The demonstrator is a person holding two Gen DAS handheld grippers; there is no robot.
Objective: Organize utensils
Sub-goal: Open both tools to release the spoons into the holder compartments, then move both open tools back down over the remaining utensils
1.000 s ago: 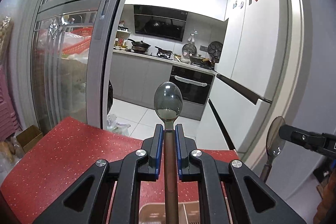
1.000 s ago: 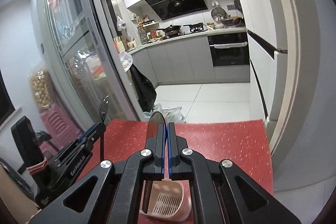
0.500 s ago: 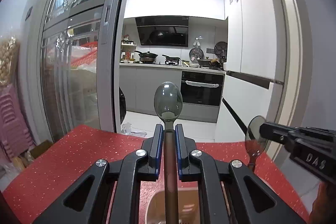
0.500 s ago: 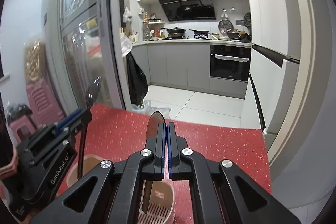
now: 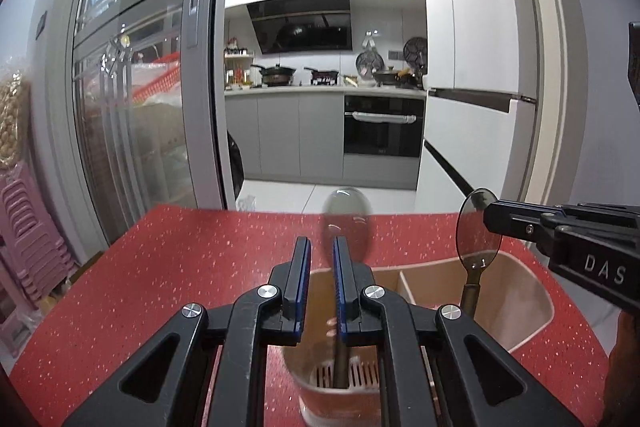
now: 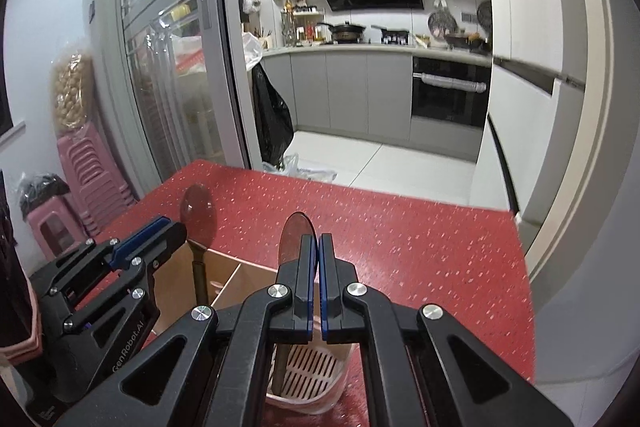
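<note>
Nearest, the pink utensil holder point(image 5: 520, 307) sits on the red table point(image 5: 200, 247) under both tools. The left gripper point(image 5: 320, 247) has its fingers slightly apart, the gap at the tips bare. The left spoon point(image 5: 346, 223), blurred, stands just off its right finger, handle down on the holder's slotted floor. The right gripper point(image 6: 319, 243) has its fingers pressed together on the edge of the right spoon point(image 6: 294, 239), whose handle dips into the neighbouring compartment. Far behind: a glass sliding door point(image 5: 140, 107) and a kitchen with an oven point(image 5: 384, 125).
</note>
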